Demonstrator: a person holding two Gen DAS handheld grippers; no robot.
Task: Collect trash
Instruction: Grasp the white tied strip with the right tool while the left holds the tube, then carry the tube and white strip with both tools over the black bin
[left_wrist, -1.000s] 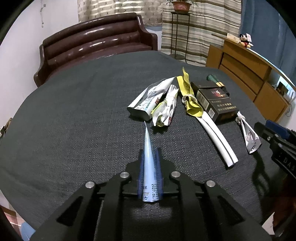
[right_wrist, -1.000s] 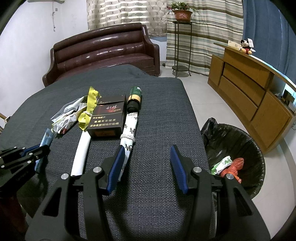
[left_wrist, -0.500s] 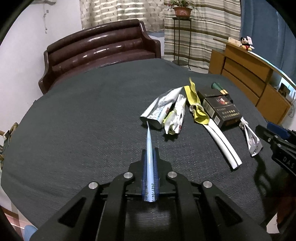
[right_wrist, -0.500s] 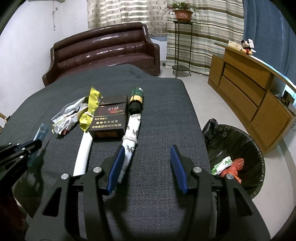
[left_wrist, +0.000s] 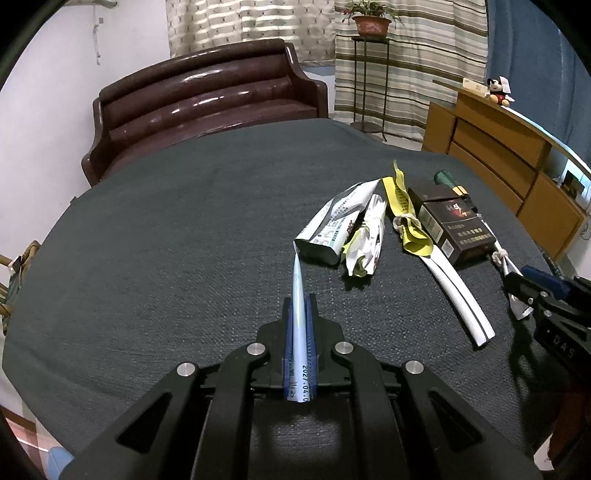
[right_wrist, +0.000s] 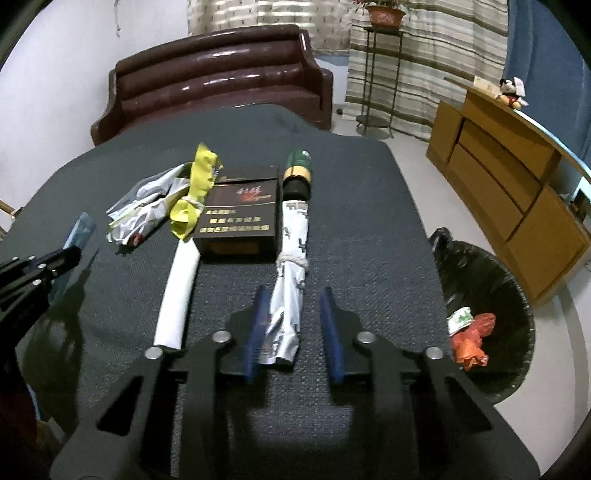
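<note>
My left gripper (left_wrist: 299, 306) is shut on a flat light-blue sachet (left_wrist: 297, 284) that sticks out forward over the dark table cloth (left_wrist: 166, 258). The jaws of my right gripper (right_wrist: 294, 295) are closing around the near end of a silver knotted wrapper (right_wrist: 291, 258). That wrapper lies on the cloth between the blue pads, and the right pad stands clear of it. From the left wrist view the same wrapper (left_wrist: 517, 306) shows at the right gripper's tip (left_wrist: 532, 280). In the right wrist view the left gripper (right_wrist: 55, 258) holds the sachet (right_wrist: 79, 232) at the left edge.
On the cloth lie a black cigarette box (right_wrist: 240, 221), a yellow knotted wrapper (right_wrist: 192, 199), a white strip (right_wrist: 179, 295), a green-capped bottle (right_wrist: 297, 173) and crumpled white wrappers (right_wrist: 144, 214). A black-bagged bin (right_wrist: 480, 266) stands on the floor at the right, with trash inside.
The right gripper's jaws have narrowed and have come over the silver wrapper's near end, which was beside the left finger. The left gripper stays shut on the sachet.
</note>
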